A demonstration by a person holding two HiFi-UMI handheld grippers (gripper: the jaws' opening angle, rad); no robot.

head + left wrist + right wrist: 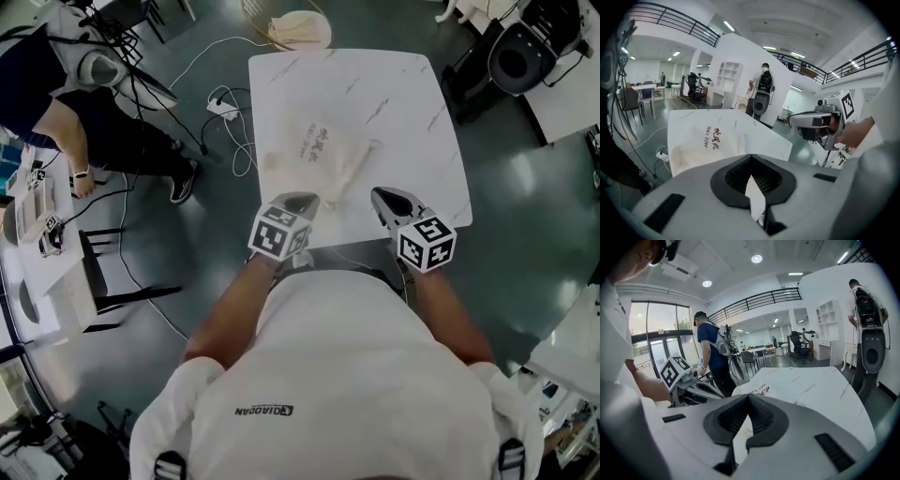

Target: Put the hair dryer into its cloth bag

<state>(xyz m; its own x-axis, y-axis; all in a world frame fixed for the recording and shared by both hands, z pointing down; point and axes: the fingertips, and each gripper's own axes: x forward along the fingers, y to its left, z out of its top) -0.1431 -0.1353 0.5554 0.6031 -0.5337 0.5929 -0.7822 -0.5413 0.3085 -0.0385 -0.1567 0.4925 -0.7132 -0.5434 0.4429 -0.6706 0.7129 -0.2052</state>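
Left gripper and right gripper were closed, empty, clear of cloth bag on table; dryer presumably inside.

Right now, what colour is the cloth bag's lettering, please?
Dark red on the cream cloth bag, clearest in the left gripper view.

Head view looks steeply down; gripper views skim the same table.
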